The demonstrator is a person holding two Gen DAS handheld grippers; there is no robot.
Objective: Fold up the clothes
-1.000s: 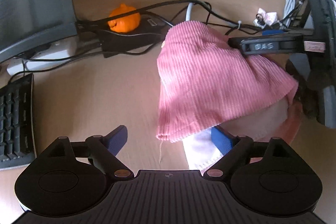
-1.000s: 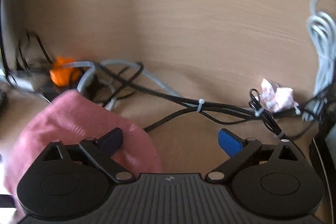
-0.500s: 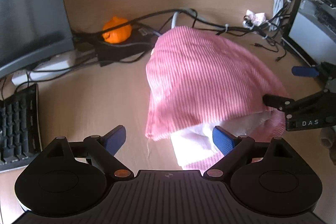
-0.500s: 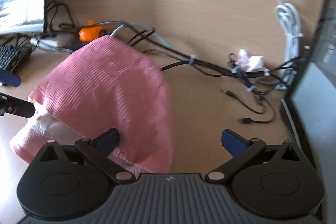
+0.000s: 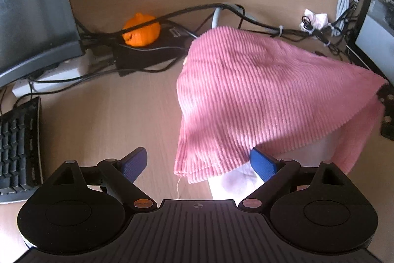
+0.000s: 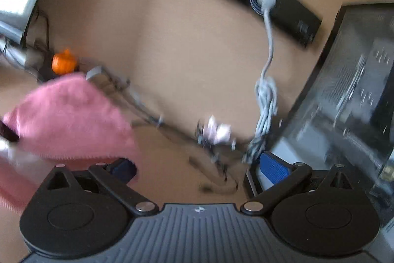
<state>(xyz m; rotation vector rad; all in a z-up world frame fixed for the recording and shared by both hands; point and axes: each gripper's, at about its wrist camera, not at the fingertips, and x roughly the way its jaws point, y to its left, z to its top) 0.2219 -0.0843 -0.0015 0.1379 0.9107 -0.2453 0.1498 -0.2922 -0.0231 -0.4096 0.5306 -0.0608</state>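
A pink corduroy garment [image 5: 258, 100] with a white lining lies bunched on the wooden desk; its right side is draped over part of the right gripper at the frame edge. My left gripper [image 5: 199, 164] is open, its right fingertip [image 5: 262, 163] under the garment's near hem. In the blurred right wrist view the garment [image 6: 71, 120] is at the left, hanging over the left fingertip of my right gripper [image 6: 197, 168], which is open.
An orange [image 5: 141, 28] sits on a black box among cables at the back. A monitor [image 5: 32, 6] and keyboard [image 5: 17, 149] stand at the left. A computer case [image 6: 352, 100] and coiled white cable [image 6: 266, 100] are at the right.
The right gripper has swung up and to the right, lifting the garment's right side with it. The left gripper has moved closer to the garment's hem.
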